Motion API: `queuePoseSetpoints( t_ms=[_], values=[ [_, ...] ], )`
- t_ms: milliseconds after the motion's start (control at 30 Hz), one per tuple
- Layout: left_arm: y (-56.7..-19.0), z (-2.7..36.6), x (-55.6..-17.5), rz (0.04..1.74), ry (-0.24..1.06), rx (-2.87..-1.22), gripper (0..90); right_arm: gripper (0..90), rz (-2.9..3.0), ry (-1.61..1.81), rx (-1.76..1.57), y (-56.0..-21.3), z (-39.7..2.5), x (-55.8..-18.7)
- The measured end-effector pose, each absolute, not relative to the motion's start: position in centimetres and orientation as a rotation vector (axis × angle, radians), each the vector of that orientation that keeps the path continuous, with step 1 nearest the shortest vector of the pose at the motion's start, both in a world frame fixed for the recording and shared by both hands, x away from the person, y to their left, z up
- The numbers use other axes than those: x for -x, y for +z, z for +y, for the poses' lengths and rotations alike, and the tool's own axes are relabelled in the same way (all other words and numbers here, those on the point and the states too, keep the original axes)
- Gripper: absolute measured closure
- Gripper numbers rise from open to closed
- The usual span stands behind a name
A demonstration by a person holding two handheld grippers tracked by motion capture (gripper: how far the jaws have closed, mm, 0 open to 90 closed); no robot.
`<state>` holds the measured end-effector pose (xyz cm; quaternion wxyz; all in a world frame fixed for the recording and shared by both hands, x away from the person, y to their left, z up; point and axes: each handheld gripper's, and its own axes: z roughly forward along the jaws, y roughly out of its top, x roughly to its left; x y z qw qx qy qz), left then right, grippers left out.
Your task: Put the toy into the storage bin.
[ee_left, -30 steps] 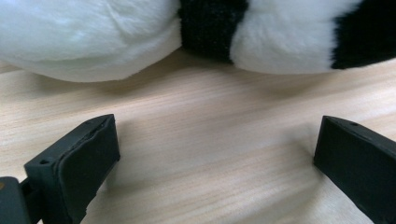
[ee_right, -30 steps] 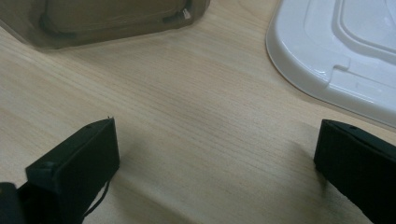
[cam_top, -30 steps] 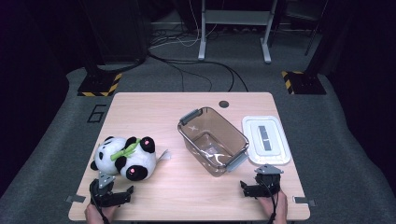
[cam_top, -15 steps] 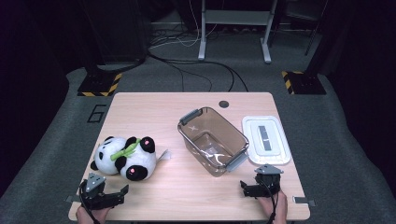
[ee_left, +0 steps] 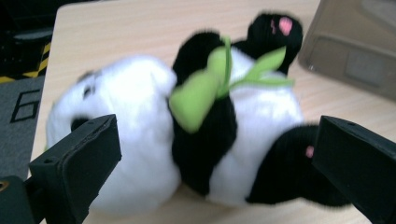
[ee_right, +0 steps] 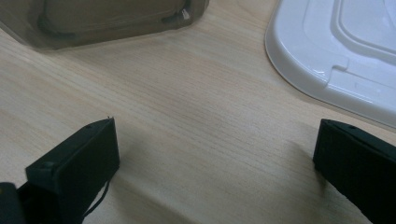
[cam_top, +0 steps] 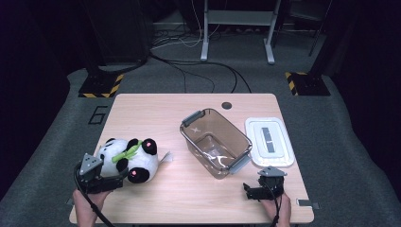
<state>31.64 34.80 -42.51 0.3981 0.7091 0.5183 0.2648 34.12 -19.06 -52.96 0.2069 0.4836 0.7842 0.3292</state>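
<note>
Lying beside the clear bin (cam_top: pixel 215 149): plush panda (ee_left: pixel 196 130). Gaping wide around it, left gripper (ee_left: pixel 215 154). Gaping over bare table (ee_right: pixel 196 121), right gripper (ee_right: pixel 217 158).

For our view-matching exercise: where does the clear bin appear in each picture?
High view: bin at table centre, right of the panda.
Left gripper view: its corner at upper right.
Right gripper view: its base along the top left.
Shared landmark: the wooden table.
</note>
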Motion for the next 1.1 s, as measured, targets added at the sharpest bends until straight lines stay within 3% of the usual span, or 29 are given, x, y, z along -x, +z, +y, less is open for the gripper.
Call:
queuePoseSetpoints(
  t_ms=[467,767,900,1100],
  values=[
    [-41.6,34.3,-36.1,1.295,0.566,-1.853,3.4,0.0,2.184,0.917,-1.347,-53.0,-19.1,-34.1],
    [-42.3,33.9,-37.3,1.292,0.499,-1.920,30.3,0.0,2.184,0.917,-1.346,-53.0,-19.1,-34.1],
    [-43.0,33.9,-37.6,1.306,0.467,-1.923,48.1,0.0,2.184,0.917,-1.347,-53.0,-19.1,-34.1],
    [-43.4,33.8,-37.9,1.305,0.453,-1.953,62.6,0.0,2.184,0.917,-1.346,-53.0,-19.1,-34.1]
  ],
)
